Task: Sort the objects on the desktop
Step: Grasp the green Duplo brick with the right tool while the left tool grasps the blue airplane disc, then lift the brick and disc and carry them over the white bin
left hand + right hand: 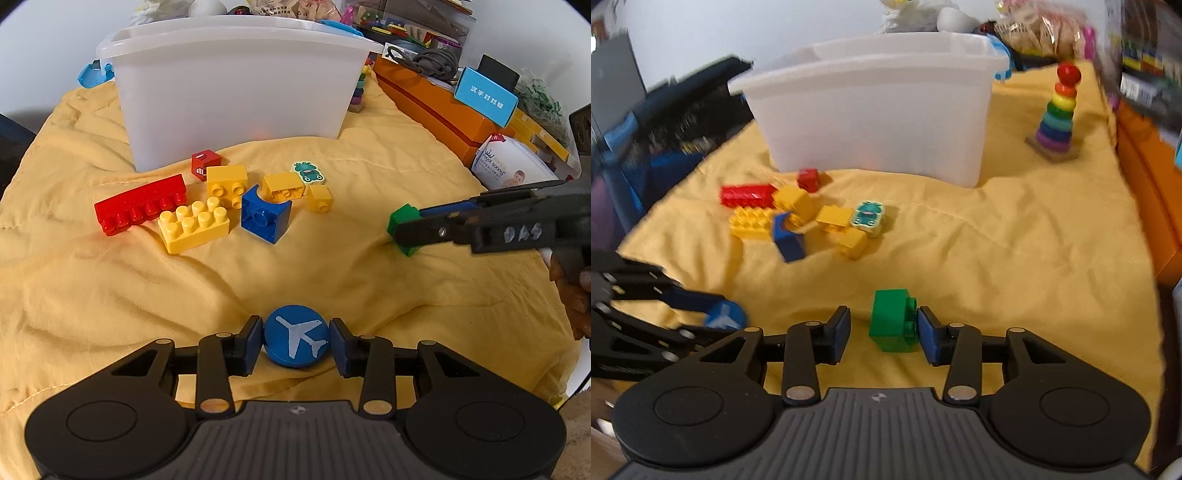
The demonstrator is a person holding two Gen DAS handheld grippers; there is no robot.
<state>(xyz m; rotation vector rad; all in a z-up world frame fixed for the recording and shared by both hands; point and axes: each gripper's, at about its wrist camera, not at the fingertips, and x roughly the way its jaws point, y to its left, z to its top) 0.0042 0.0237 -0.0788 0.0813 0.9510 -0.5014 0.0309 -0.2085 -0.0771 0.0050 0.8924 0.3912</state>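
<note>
Your left tool stands with its two blue pads spread just wider than the round blue disc printed with a white aeroplane. The disc lies between the pads on the wrinkled yellow cloth; the left pad sits at its edge and the right pad stands slightly off it.

Your right tool is likewise parted around the small green plastic building block. The studded side of the block is against the right pad, while a clear gap separates the block from the left pad. The block rests on the cloth.

Ahead of both tools, well apart from them, lies a loose cluster of bricks: a long red studded brick, a yellow eight-stud brick, a blue arched block, a yellow four-stud brick, a yellow hollow brick, a small yellow cube and a small red printed cube. A pale tile printed with a green frog lies just beside the yellow hollow brick.

Beyond the cluster stands the translucent white plastic bin. Farther out to the right of the right tool stands a rainbow ring stacker on a wooden base. To the right of the left tool, orange boxes border the cloth.
</note>
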